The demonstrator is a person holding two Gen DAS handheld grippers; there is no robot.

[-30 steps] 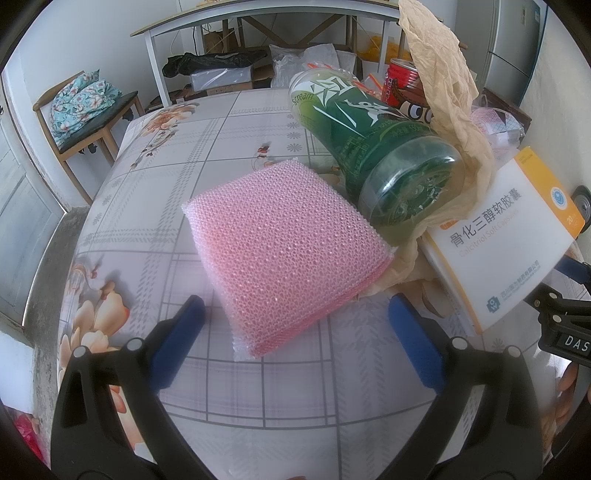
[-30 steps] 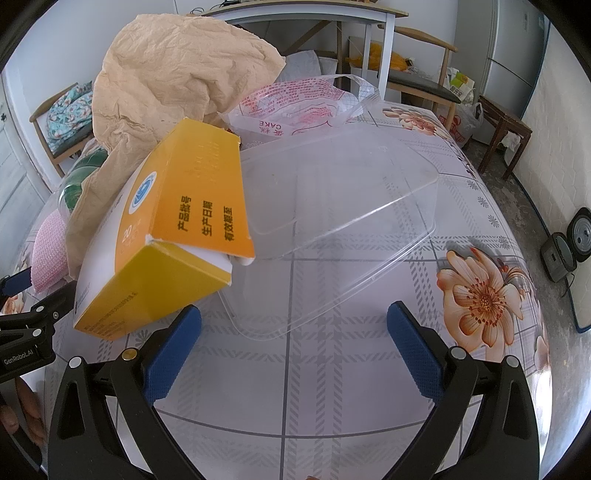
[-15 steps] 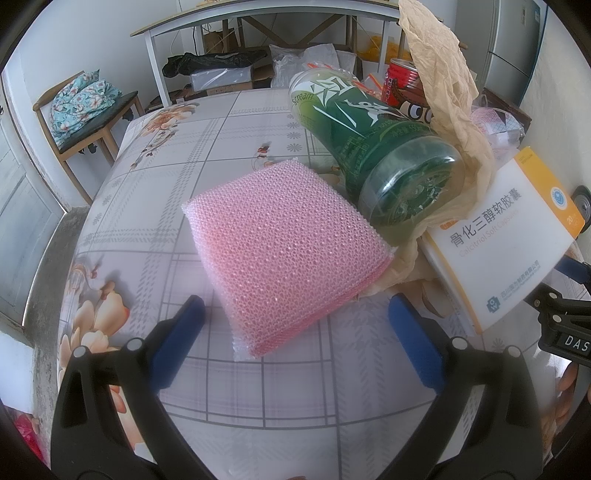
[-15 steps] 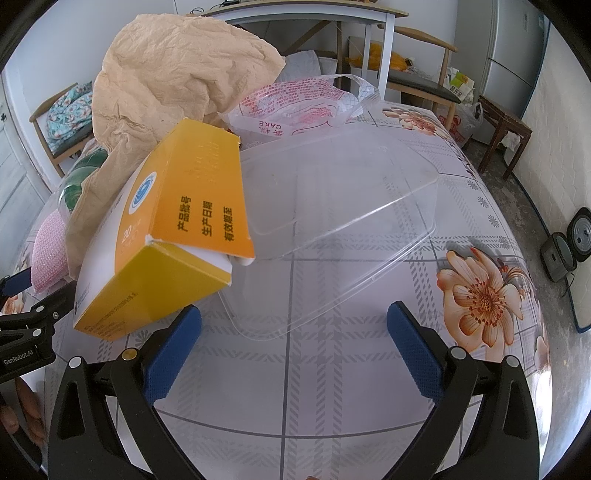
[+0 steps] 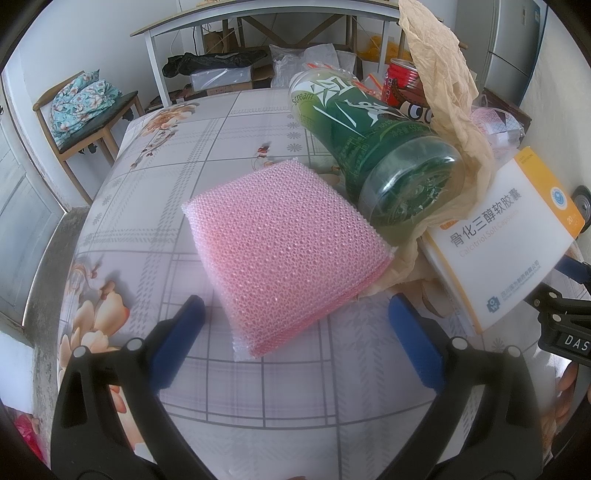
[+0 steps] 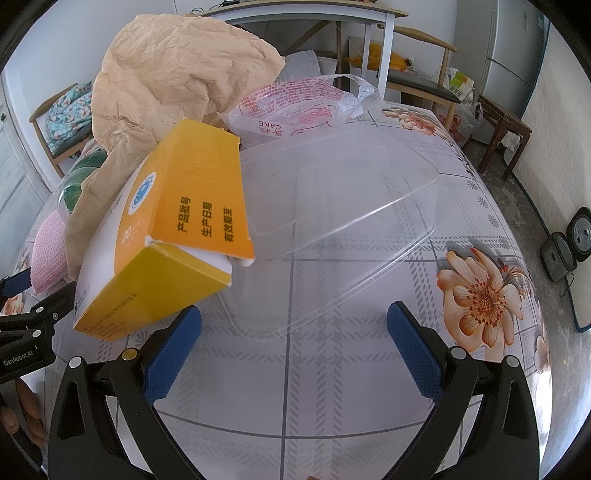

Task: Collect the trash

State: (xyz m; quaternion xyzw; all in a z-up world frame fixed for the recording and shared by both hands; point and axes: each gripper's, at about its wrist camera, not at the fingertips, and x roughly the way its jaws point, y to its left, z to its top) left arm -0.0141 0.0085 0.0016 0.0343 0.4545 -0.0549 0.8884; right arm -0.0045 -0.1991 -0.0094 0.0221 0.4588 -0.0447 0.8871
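Observation:
A pink bubble-wrap pad lies on the flowered tablecloth just ahead of my open, empty left gripper. Behind it a green plastic bottle lies on its side on crumpled tan paper, with a red can behind. A white and orange medicine box leans at the right; it also shows in the right wrist view. My right gripper is open and empty in front of a clear plastic tray. A cake wrapper bag lies behind the tray.
The table drops off at the right edge, with a stool and floor appliances beyond. A chair with a cushion stands at the left. A white desk with clutter is behind the table.

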